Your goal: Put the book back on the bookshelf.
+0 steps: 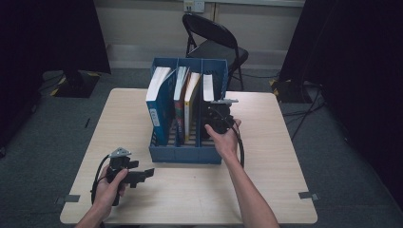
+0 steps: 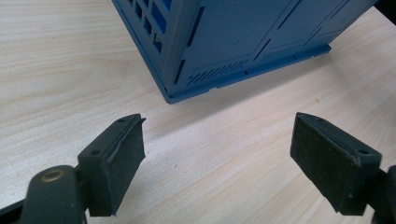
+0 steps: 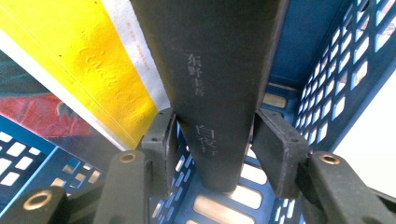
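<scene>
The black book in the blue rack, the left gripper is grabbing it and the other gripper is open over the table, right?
Not quite: the right gripper grips the black book in the blue rack, as the right gripper view shows. The left gripper is the open one over the table.

Both arms are bare. Each black tool (image 1: 142, 175) has a grey three-cornered plate, brass screws and a black cable.

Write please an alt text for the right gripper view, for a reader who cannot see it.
The hand-held gripper has its two black jaws on either side of a black book's spine inside a blue file rack. A yellow book leans beside it.
</scene>
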Motion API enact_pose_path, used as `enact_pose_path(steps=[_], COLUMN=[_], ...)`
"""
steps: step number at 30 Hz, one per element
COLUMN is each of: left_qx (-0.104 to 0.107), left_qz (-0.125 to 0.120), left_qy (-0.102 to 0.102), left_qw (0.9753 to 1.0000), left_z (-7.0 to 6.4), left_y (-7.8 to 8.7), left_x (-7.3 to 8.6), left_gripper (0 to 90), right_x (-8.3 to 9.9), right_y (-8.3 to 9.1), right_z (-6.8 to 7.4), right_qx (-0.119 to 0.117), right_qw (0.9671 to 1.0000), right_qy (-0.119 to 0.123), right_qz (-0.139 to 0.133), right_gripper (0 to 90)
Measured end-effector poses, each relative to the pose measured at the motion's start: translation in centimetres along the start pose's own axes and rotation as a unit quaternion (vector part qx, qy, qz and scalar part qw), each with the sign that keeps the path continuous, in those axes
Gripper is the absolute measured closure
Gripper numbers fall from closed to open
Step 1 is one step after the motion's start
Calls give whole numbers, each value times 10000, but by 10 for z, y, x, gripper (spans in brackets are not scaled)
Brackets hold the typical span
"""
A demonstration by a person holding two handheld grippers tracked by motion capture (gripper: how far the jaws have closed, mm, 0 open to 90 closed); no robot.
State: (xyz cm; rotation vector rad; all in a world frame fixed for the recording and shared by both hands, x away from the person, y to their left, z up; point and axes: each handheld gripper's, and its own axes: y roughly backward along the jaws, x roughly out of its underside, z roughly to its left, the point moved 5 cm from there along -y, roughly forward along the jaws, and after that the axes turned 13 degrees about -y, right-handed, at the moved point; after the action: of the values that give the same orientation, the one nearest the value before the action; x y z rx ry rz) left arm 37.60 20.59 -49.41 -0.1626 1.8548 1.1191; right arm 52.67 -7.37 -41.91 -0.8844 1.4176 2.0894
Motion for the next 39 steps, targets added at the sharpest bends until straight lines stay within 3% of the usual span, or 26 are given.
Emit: enact_pose_path(steps=[15,21,28,34,39], left_qx=[-26,-73,-131,-182,-295], left_qz=[16,-30,-132,-196,-250], left_qy=[11,23,-38,-59,-45], left_qw=[10000,10000,9998,9996,9992], left_z=[3,6,6,10,13], left_y=[2,5,12,15,18], left_x=[1,2,3,3,2], left_gripper=[174,174,172,168,167], right_x=[-4,-4,0,1,1], right_y=[-3,-1,16,32,50], right_z=[-2,-4,-4,-6,-10], right_qx=[-80,-274,-396,-717,-799], right_qw=[9999,9996,9990,9972,9962], right_qy=[125,71,205,181,285], right_qz=[52,10,-73,-116,-210], right_gripper=[506,491,349,211,165])
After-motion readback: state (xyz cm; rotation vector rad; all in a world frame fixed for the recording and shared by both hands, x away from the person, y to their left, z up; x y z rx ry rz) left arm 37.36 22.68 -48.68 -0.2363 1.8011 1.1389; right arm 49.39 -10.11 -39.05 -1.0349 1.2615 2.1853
